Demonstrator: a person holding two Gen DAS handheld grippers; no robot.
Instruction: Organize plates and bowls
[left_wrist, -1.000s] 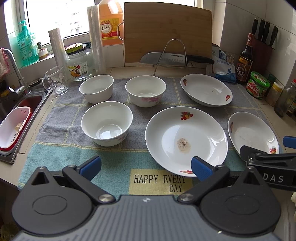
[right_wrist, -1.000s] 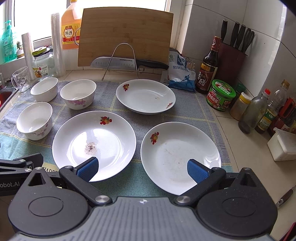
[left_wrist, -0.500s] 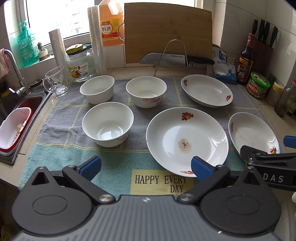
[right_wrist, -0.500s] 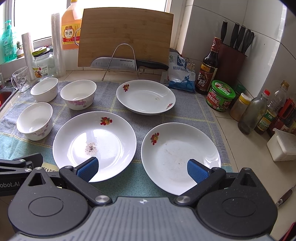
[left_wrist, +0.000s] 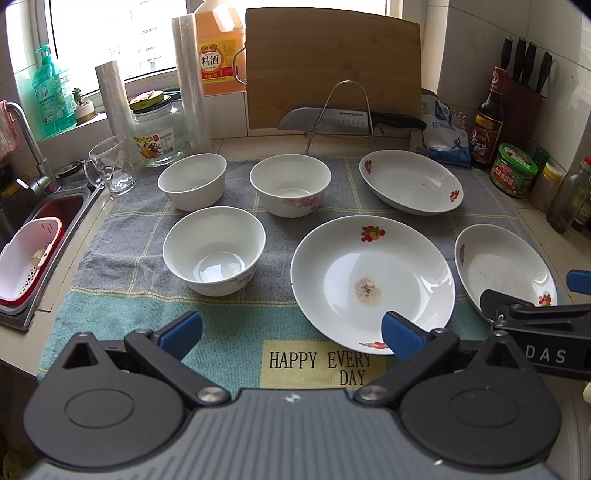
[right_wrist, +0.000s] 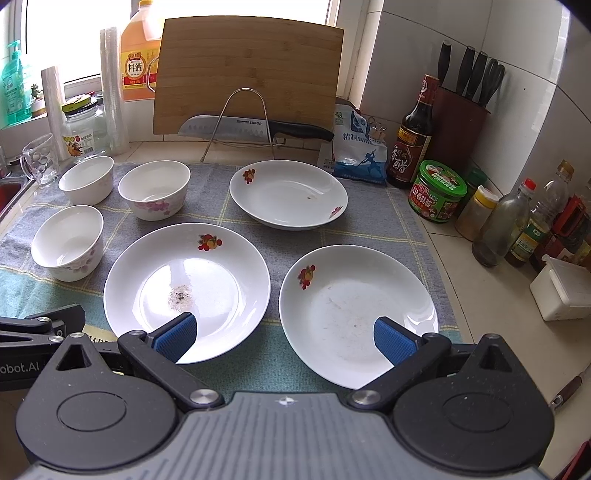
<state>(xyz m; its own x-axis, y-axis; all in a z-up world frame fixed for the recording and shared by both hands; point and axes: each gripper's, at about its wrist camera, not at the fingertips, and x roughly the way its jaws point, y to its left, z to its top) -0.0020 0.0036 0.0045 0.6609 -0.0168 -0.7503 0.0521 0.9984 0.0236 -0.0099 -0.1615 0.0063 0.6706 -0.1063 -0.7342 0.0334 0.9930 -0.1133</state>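
Note:
Three white bowls stand on the left of a cloth mat (left_wrist: 122, 306): a near bowl (left_wrist: 214, 249), a far-left bowl (left_wrist: 192, 181) and a flowered bowl (left_wrist: 290, 184). Three white plates with fruit prints lie to the right: a middle plate with a grey stain (left_wrist: 373, 280) (right_wrist: 186, 288), a far plate (left_wrist: 410, 181) (right_wrist: 288, 194) and a near-right plate (left_wrist: 504, 269) (right_wrist: 358, 310). My left gripper (left_wrist: 291, 330) is open above the mat's front edge. My right gripper (right_wrist: 284, 338) is open, its fingertips over the near rims of the middle and near-right plates.
A sink (left_wrist: 40, 221) with a white-and-red strainer basket (left_wrist: 26, 264) lies left. A glass mug (left_wrist: 110, 170), jar, cutting board (left_wrist: 332, 70) and knife on a wire rack (left_wrist: 343, 118) stand behind. Sauce bottles, a green-lidded jar (right_wrist: 437, 192) and knife block (right_wrist: 461, 125) crowd the right.
Both views have drifted very slightly; the dishes sit a touch lower in frame. Both grippers stay open and nothing has been picked up.

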